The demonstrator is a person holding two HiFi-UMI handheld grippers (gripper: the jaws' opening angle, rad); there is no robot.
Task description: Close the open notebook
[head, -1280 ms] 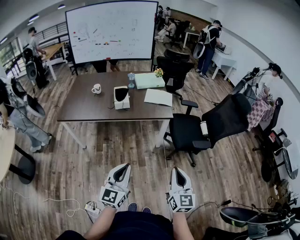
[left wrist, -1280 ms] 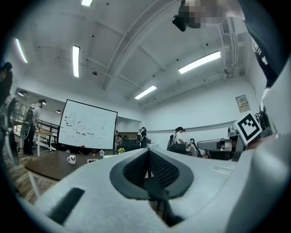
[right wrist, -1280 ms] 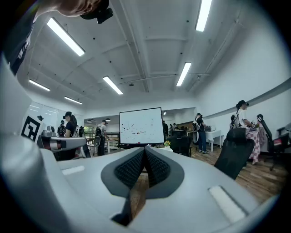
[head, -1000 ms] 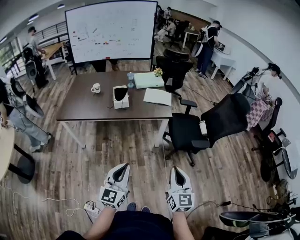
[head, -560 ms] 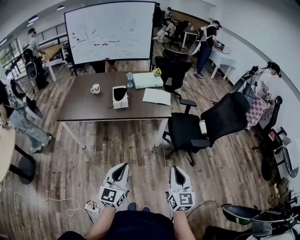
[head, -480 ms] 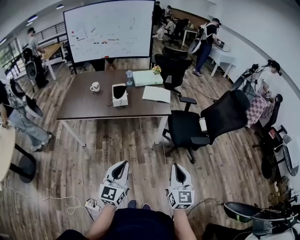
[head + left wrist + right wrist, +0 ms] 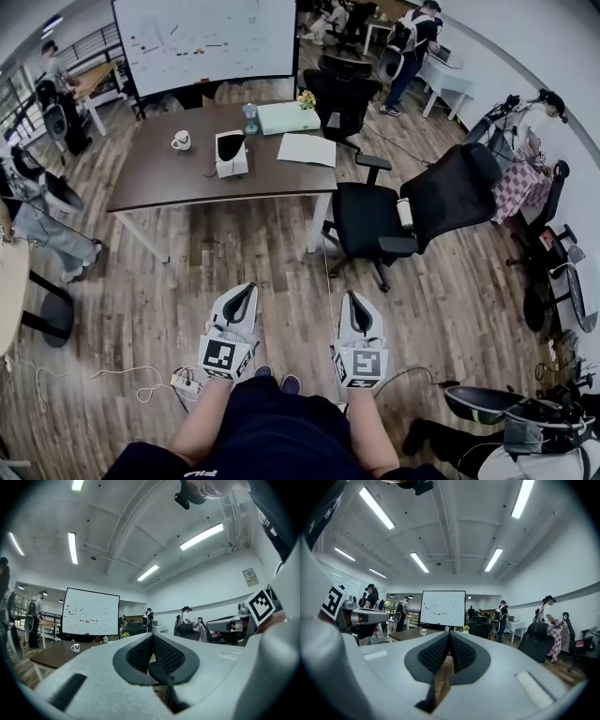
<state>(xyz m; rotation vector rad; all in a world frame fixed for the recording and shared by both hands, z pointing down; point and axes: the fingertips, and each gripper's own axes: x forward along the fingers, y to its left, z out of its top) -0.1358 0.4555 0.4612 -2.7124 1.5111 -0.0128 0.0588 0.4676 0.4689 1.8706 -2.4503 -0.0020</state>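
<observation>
Notebook point(image 7: 307, 150): one, open, white pages up, lying flat on the surface point(image 7: 159, 183) toward its right end. Neither of our tools touches it; both are well apart from it, low over the wood floor point(image 7: 234, 253) in front of our body.

Hand-held grippers, two, held side by side and pointing toward the surface:
- Our left hand-held gripper point(image 7: 247, 292) has its jaws together. The ribbed pads meet at the tip with nothing between them.
- Our right hand-held gripper point(image 7: 355, 298) has its jaws pressed together in the same way and is empty. It is level with the left one.

Surface: dark brown top on pale legs. Besides the notebook we count on it:
- a mug point(image 7: 181, 141), white, toward the left;
- a white box point(image 7: 231, 153) with a dark opening, near the middle, left of the notebook;
- a pale green box point(image 7: 287, 117) at the far edge, behind the notebook;
- flowers point(image 7: 306, 97), small, at that box's right corner.

Whiteboard point(image 7: 202, 37): upright behind the surface, with scattered marks too small for us to read.

Chairs, black:
- a chair point(image 7: 342, 94) at the far side;
- a second chair point(image 7: 367, 223) just off the right end;
- a third chair point(image 7: 459, 187) close beside the second.

Power strip point(image 7: 183, 382): on the floor just left of our feet, with a white cable trailing left.

Person point(image 7: 410, 33): standing at a desk by the far right wall.
</observation>
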